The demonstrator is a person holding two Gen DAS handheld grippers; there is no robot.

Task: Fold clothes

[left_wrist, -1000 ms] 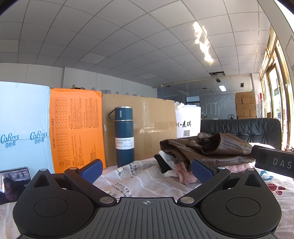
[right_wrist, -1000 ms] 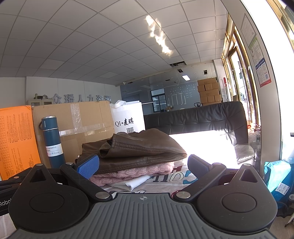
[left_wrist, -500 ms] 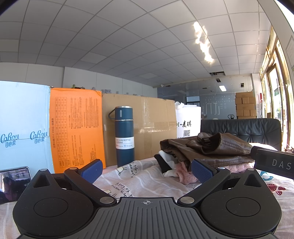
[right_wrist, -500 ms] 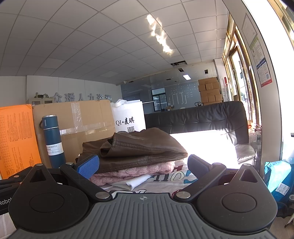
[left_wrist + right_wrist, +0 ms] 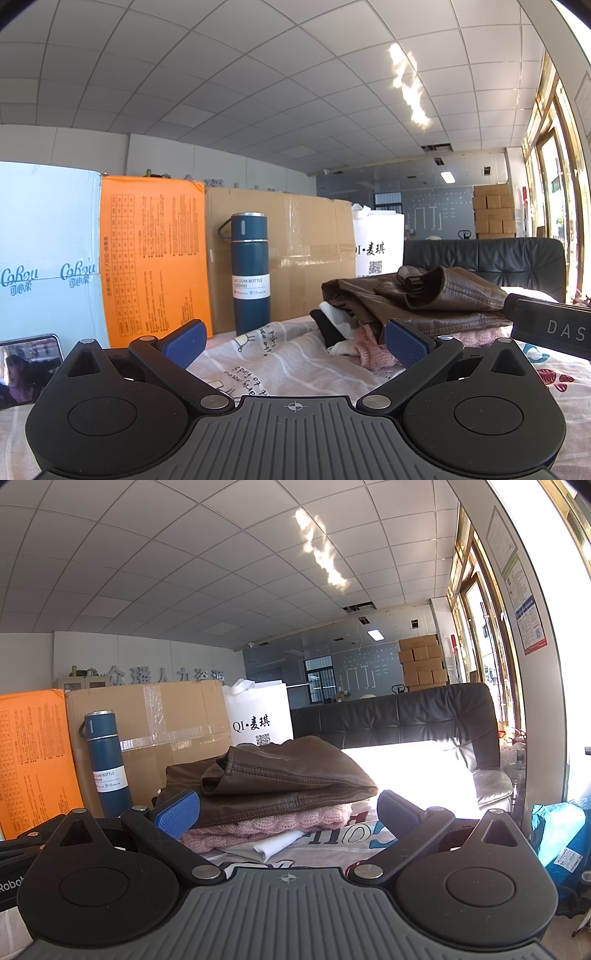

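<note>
A stack of folded clothes lies on a printed sheet (image 5: 273,354): a brown leather jacket (image 5: 424,299) on top, a pink knit sweater (image 5: 280,823) under it, and white cloth (image 5: 277,845) at the bottom. The jacket also shows in the right wrist view (image 5: 280,779). My left gripper (image 5: 293,341) is open and empty, low over the sheet, left of the stack. My right gripper (image 5: 286,808) is open and empty, just in front of the stack.
A blue vacuum bottle (image 5: 250,273) stands at the back against a cardboard box (image 5: 295,251). An orange box (image 5: 155,254) and a pale blue box (image 5: 44,254) stand left. A phone (image 5: 26,365) lies far left. A black sofa (image 5: 406,716) stands behind.
</note>
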